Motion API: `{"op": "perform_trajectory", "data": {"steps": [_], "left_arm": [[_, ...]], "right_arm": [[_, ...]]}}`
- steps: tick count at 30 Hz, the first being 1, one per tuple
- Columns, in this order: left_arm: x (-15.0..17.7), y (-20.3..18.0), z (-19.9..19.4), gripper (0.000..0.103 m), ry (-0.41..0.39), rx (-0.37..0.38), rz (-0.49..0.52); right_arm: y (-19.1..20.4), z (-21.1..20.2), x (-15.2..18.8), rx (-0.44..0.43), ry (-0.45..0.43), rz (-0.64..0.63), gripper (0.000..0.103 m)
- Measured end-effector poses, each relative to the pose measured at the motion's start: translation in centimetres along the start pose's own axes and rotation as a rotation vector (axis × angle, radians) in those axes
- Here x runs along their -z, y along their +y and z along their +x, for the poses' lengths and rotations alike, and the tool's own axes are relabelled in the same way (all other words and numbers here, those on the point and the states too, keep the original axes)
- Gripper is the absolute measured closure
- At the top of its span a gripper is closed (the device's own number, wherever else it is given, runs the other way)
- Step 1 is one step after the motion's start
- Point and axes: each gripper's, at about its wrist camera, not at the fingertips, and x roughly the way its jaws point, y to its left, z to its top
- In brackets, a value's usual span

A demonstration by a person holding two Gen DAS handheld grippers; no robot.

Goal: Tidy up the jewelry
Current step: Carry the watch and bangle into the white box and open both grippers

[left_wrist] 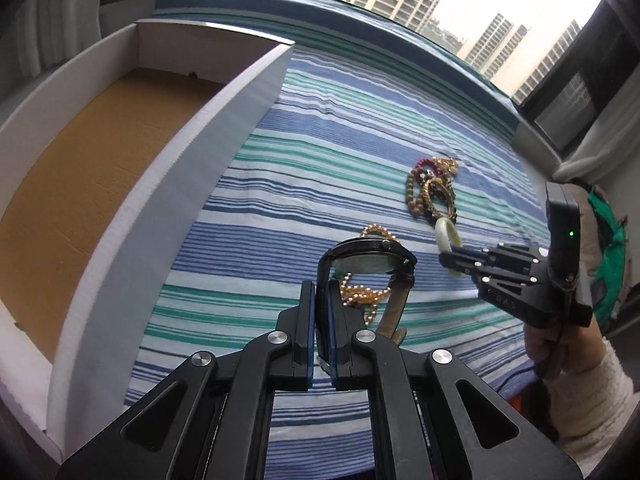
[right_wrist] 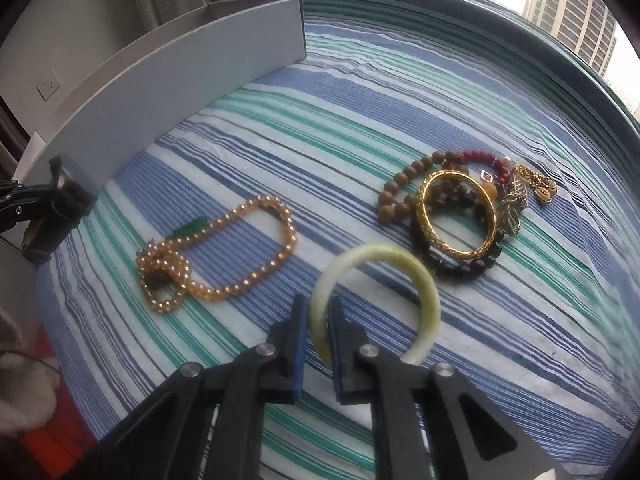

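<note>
jewelry lies on a striped cloth (right_wrist: 360, 92) in two groups: a gold bead necklace (right_wrist: 224, 256) to the left, and further right a pile (right_wrist: 460, 208) with a gold bangle (right_wrist: 456, 216), brown beads, dark beads and small gold pieces. the left gripper (left_wrist: 322, 312) is clenched on the strap of a black watch (left_wrist: 372, 260), and the watch is lifted above the cloth, its face turned up and its loose strap end hanging down. behind the watch part of the necklace shows. the right gripper (right_wrist: 318, 332) is closed on a pale green bangle (right_wrist: 384, 300), its blue pads pressing the ring from both sides; the bangle stands up from the jaws, just beside the pile. a white box (left_wrist: 188, 152) with a brown cardboard floor stands open at the left edge of the cloth, near the watch. a hand (left_wrist: 556, 344) in a cream sleeve holds the right gripper. beyond the cloth a window shows tall buildings.
</note>
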Motion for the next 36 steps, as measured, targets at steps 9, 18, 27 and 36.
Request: {"op": "perform_trajectory", "data": {"steps": [9,18,27,36], "left_arm": [[-2.5,12.3,-7.7,0.100,-0.155,-0.250,-0.217],[-2.3,19.2,-3.3,0.100,-0.032,-0.361,-0.335],[-1.5,20.2,-1.5,0.094,0.022,-0.392,-0.323],[-0.9,16.0,-8.2,0.046,-0.207,-0.428,-0.239]], "right_arm": [[8.6,-8.2,-9.3,-0.202,-0.250,-0.091,0.093],[23.4,-0.7,-20.4,-0.358,-0.167,-0.257,0.092],[29.1,6.9,-20.4,-0.242,0.013,-0.357,0.091],[26.7,-0.2,-19.7,-0.289,-0.139,-0.298,0.086]]}}
